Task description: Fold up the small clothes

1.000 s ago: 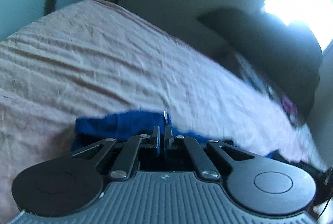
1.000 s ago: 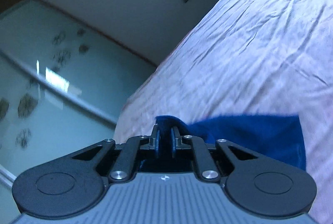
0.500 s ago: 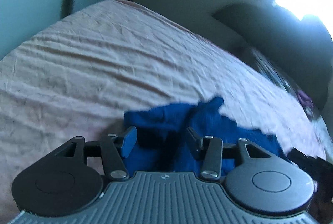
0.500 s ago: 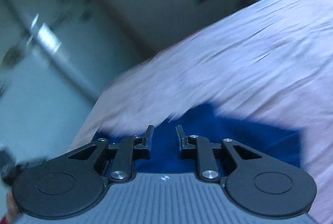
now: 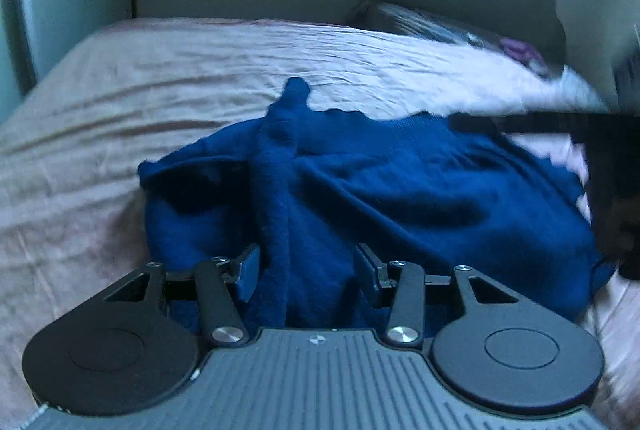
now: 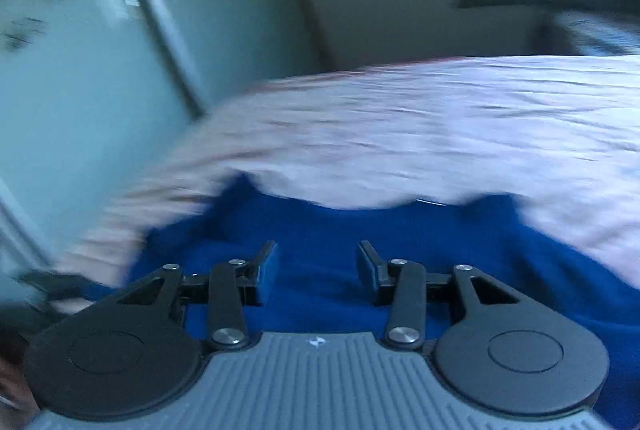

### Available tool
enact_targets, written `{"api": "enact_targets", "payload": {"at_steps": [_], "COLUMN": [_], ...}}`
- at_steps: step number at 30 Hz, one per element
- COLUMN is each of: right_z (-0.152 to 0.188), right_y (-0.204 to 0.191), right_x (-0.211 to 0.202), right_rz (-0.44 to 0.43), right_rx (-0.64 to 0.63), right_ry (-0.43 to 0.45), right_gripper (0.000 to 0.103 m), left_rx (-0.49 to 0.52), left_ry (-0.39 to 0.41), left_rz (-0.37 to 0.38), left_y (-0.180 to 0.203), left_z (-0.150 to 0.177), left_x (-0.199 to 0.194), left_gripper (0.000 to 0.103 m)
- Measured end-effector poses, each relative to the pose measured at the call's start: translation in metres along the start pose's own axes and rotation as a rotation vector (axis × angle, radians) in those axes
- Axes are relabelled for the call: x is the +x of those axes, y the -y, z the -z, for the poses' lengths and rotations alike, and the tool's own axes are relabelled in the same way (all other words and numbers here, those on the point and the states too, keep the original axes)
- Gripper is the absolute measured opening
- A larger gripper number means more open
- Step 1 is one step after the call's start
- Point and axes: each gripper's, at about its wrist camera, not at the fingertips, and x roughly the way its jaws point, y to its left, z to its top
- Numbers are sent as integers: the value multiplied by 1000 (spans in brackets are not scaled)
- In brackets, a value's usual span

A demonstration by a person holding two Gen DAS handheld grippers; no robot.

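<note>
Releasing: both tools, left tool (image 5: pixel 306 270) and right tool (image 6: pixel 316 268), are standing half-open and empty, having just been opening, leaving the blue garment (image 5: pixel 400 198) lying crumpled on the bed (image 5: pixel 160 90); fold unfinished.

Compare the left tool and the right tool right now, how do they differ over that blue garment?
The left tool has a raised ridge of the blue garment running up between its open jaws; the right tool has only flat blue cloth behind its gap. The left tool's view is fairly sharp, the right tool's smeared. Both stand open with neither pressing on the garment; both have just been opening.
</note>
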Motion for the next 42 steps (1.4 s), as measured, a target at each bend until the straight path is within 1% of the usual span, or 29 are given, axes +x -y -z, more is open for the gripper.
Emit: {"api": "enact_targets", "payload": {"at_steps": [2,3,5,6,7,8,9,10,12,13,14,17,19,21,23,24,27,28,30,31,32,33,35,37,40,42], "right_z": [-9,-13,-19,-21,-22,-22,-18,-16,-13,-11,-10,-12,-21,-29,-34,-33,-24,-20,-11,-8,-9,-10,-16,-19,-22,-22], "right_y": [-16,-25,-40,-47,-52,-54,-59,-58,-54,-48,-42,-25,-30,-47,-64,-71,-86,-90,-98,-101,-102,-98,-89,-86,-84,-86], "right_x": [14,25,47,59,67,78,82,90,97,95,90,73,66,70,87,98,131,135,140,139,136,133,121,116,115,117], "right_rz": [-80,-117,-214,-284,-326,-368,-384,-361,-212,-135,-110,-152,-173,-184,-183,-162,-52,-23,34,71,78,63,25,25,0,3], "right_rx": [17,26,48,60,75,95,111,124,130,125,128,202,169,109,48,21,-65,-106,-206,-253,-267,-250,-194,-185,-169,-177], "right_ry": [-6,-14,-39,-59,-78,-107,-132,-151,-169,-155,-131,-52,-13,-11,-55,-86,-178,-188,-187,-179,-164,-154,-119,-92,-85,-97], "right_gripper": [43,43,43,43,46,52,55,56,56,58,58,58,58,58,58,58,57,53,32,19,11,8,6,4,4,4], "left_rx": [77,100,118,123,131,147,159,169,169,161,152,131,133,138,147,150,140,139,139,140,137,131,104,50,-31,-65], "left_ry": [16,22,25,27,30,33,36,40,45,47,49,48,48,48,51,54,58,62,77,87,102,119,139,140,109,95], "left_rz": [-33,-33,-8,1,9,17,20,18,19,23,28,40,43,41,34,30,28,28,20,12,1,-12,-35,-39,25,34], "left_y": [14,20,28,32,35,39,41,44,44,43,41,37,37,40,43,44,44,43,39,36,32,26,13,1,-17,-24], "left_z": [5,8,12,13,15,17,17,18,21,21,22,21,20,21,22,23,23,23,22,21,20,18,14,8,-4,-8], "left_x": [-1,-1,-2,-3,-3,-4,-4,-5,-5,-5,-5,-3,0,2,3,2,-1,-3,-10,-13,-17,-20,-22,-21,-7,4], "left_gripper": [52,52,55,55,56,57,58,60,61,62,63,65,67,70,71,71,72,72,73,73,74,74,75,75,75,72]}}
